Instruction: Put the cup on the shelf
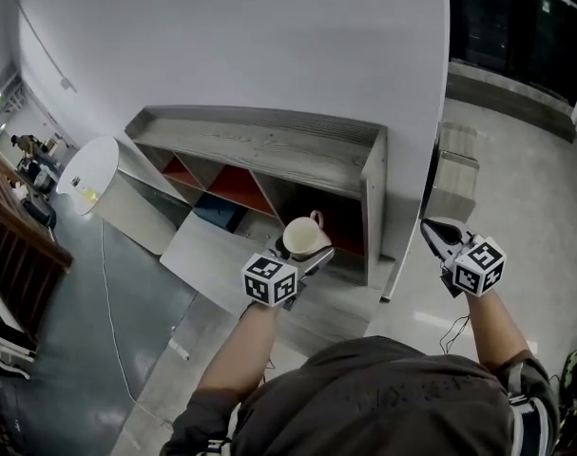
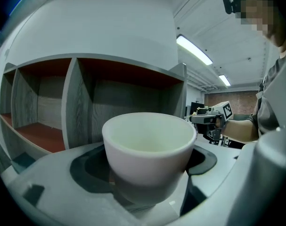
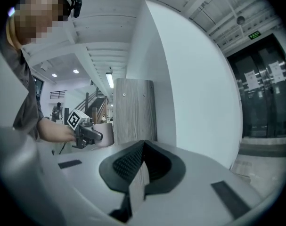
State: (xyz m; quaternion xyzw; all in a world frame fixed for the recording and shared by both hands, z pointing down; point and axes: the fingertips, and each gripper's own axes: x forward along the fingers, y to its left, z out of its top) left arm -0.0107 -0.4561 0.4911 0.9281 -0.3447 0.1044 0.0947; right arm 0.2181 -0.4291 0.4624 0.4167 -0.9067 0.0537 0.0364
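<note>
The cup point(image 1: 307, 233), clamped in the left gripper point(image 1: 301, 251), is being held near the shelf point(image 1: 269, 145) pending insertion and release; the right gripper point(image 1: 438, 235) is being held closed, empty.

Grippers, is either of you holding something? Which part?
The left gripper holds the white cup upright, clamped around its lower body. The right gripper is shut and holds nothing.

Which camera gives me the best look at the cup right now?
The left gripper view: the cup fills the centre between the jaws, with its rim and empty inside plain. The head view shows it small from above, handle toward the shelf. The right gripper view shows only a small pale part of it, held in the left gripper.
</note>
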